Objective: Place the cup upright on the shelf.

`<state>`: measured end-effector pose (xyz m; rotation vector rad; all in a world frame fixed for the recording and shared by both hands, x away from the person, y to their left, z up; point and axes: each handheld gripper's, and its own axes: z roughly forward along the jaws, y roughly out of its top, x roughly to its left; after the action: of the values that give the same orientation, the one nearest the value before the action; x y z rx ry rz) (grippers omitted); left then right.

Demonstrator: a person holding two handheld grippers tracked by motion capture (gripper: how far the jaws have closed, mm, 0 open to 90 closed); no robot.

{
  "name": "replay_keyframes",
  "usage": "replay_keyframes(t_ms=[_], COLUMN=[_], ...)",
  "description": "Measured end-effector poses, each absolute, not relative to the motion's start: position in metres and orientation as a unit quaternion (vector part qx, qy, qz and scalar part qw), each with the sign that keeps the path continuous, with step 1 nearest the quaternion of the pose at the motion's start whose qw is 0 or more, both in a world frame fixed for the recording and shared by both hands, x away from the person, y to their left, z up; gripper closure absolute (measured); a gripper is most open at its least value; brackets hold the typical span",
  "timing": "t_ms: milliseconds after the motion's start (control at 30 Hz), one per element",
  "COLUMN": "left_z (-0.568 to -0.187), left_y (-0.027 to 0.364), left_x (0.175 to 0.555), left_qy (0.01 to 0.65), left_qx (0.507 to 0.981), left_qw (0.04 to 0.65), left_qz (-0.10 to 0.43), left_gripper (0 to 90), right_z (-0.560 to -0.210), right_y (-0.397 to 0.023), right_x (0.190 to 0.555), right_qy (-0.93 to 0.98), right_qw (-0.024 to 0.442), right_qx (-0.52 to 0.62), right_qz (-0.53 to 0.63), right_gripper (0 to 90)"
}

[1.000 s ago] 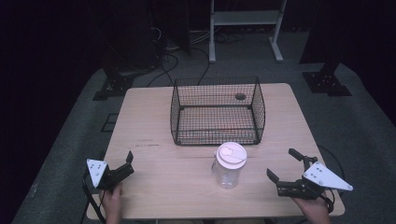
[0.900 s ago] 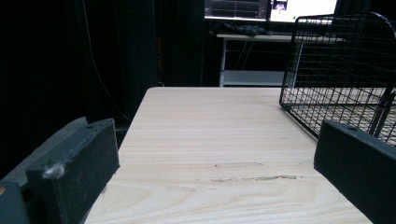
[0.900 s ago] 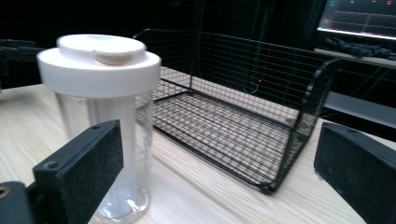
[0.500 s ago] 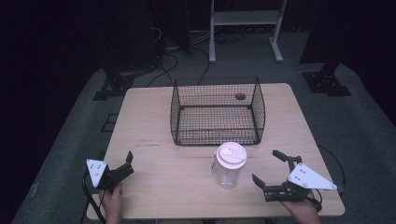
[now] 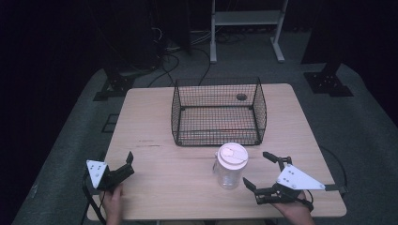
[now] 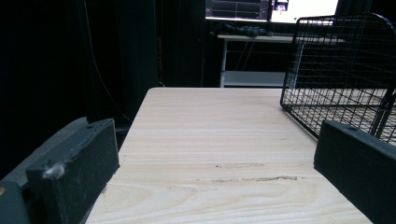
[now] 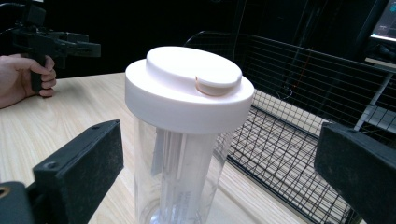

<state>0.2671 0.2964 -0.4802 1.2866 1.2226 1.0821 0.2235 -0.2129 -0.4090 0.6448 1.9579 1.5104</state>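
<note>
A clear plastic jar [image 5: 229, 168] with a white lid [image 7: 189, 88] stands upright on the wooden table [image 5: 150, 126], just in front of a black wire basket [image 5: 218, 112]. My right gripper [image 5: 255, 167] is open just right of the jar, jaws pointing at it. In the right gripper view the jar [image 7: 182, 158] rises between the two black pads [image 7: 81, 161] without touching them. My left gripper [image 5: 130, 164] rests open near the front left corner, with nothing between its pads [image 6: 74, 172]. It is far from the jar.
The basket [image 6: 345, 70] holds nothing and sits mid-table toward the back. A small dark round mark [image 5: 241, 97] shows on the tabletop behind it. A hand [image 7: 23, 79] holds the left gripper [image 7: 56, 42] across the table. Bare wood lies between the two grippers.
My right gripper has moved left and slightly forward along the front edge, bringing its open jaws close to the jar. The left gripper and jar have stayed put.
</note>
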Motion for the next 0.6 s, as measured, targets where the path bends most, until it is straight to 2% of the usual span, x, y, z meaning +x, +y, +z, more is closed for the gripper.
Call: replay_keyframes(t_ms=[600], left_z=[-0.48], left_y=[0.296], left_x=[0.267], left_qy=[0.506], left_qx=[0.533], left_qw=[0.507], left_qz=[0.45], left_gripper=[0.0], right_z=[-0.41], right_y=[-0.189], right_x=[0.23], right_qy=[0.742], right_qw=[0.279], right_qx=[0.23], right_qz=[0.564], right_gripper=[0.0])
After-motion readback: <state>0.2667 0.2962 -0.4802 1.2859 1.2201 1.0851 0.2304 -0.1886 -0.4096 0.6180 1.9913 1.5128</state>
